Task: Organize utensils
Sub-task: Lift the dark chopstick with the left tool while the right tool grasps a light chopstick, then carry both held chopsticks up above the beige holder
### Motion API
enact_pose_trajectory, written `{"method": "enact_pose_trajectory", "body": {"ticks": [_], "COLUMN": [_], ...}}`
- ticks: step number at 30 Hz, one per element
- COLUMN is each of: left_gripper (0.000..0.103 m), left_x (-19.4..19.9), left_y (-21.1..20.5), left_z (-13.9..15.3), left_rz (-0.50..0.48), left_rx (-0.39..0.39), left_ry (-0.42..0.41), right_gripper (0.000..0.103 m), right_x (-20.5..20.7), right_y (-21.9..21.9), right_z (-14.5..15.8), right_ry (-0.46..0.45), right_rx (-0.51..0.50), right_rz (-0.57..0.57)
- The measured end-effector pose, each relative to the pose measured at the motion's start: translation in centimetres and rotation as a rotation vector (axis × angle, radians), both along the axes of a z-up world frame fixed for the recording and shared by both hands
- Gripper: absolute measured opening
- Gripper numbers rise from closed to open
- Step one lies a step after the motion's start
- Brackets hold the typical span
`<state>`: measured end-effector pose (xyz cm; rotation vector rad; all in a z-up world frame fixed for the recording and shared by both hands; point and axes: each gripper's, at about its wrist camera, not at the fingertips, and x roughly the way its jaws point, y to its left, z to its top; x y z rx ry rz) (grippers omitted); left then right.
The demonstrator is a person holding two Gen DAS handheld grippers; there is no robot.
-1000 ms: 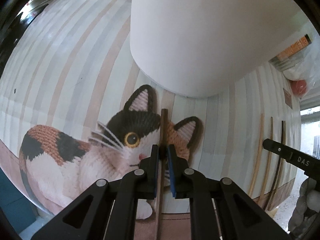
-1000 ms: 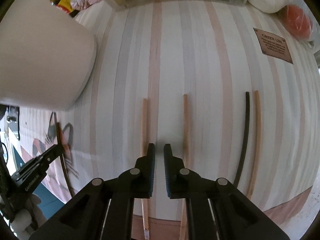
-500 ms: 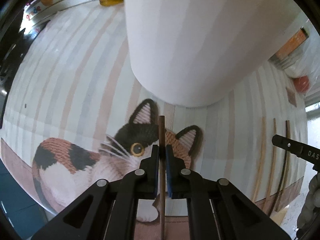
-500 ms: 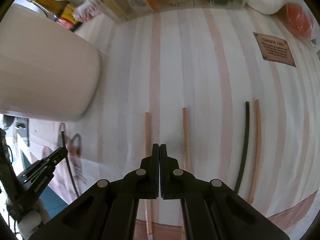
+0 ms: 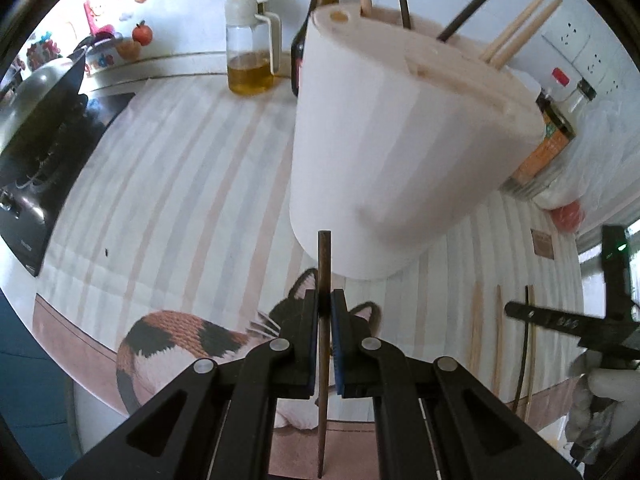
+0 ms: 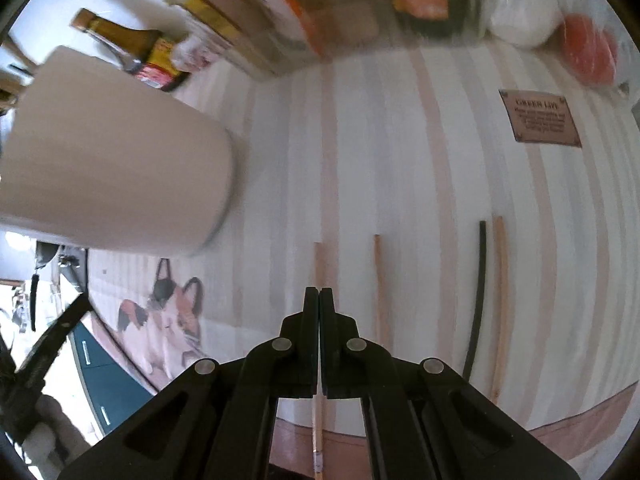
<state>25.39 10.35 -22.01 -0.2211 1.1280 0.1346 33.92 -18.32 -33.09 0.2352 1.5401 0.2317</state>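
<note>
While the left hand-held gripper (image 5: 325, 312) pinches a dark brown wooden chopstick (image 5: 323, 280) between its blue-padded jaws, the stick runs straight up through them, its top end showing in front of the tall white plastic utensil holder (image 5: 384, 160) and its lower end hanging free, clear of the worktop. That holder already has several chopsticks poking out of its top: pale wooden ones and a couple of dark ones.

Over on the right, the right hand-held gripper (image 6: 319, 300) has its jaws pressed together, and a light wooden chopstick (image 6: 318, 264) sits right in line with them, showing beyond the tips and again below the jaws, so it looks clamped on it. Three more lie on the pink-and-grey striped cloth (image 6: 400, 140) covering the worktop toward its right edge: another light wooden chopstick (image 6: 380, 280) just beside the gripper, then a black chopstick (image 6: 478, 296) and a pale chopstick (image 6: 500, 300) close together.

A calico cat print (image 5: 180, 340) fills the cloth's near left corner, and a glass oil bottle (image 5: 250, 64) stands at the far edge.
</note>
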Motion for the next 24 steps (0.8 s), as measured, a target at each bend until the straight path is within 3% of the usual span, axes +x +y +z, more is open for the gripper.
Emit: {"method": "enact_pose_trajectory", "body": {"ticks": [1, 4, 8, 9, 11, 17, 24], "left_gripper": [0.004, 0.004, 0.004, 0.004, 0.004, 0.004, 0.003], "left_x": [0.0, 0.1, 0.3, 0.3, 0.3, 0.0, -0.9], "left_y": [0.1, -0.3, -1.1, -1.2, -1.4, -1.7, -2.1], "left_z": [0.2, 0.4, 0.5, 0.5, 0.5, 1.5, 3.5], "left_rz": [0.003, 0.005, -0.002, -0.005, -0.008, -0.019, -0.04], "left_rx": [0.001, 0.009, 0.026, 0.031, 0.039, 0.045, 0.057], "left_ry": [-0.003, -0.011, -0.013, -0.013, -0.015, -0.036, -0.07], "right_gripper": [0.005, 0.036, 0.039, 0.033, 0.005, 0.005, 0.005], "right_x": [0.1, 0.7, 0.8, 0.9, 1.0, 0.2, -1.7], "right_y": [0.1, 0.7, 1.1, 1.3, 1.9, 2.1, 1.5], "right_z": [-0.3, -1.5, -3.2, -3.2, -3.4, -2.9, 1.5], "right_ry": [0.005, 0.022, 0.038, 0.028, 0.012, -0.032, -0.153], "right_rx": [-0.02, -0.074, -0.137, -0.148, -0.193, -0.172, -0.05], "right_rz": [0.003, 0.019, 0.032, 0.039, 0.075, 0.069, 0.043]}}
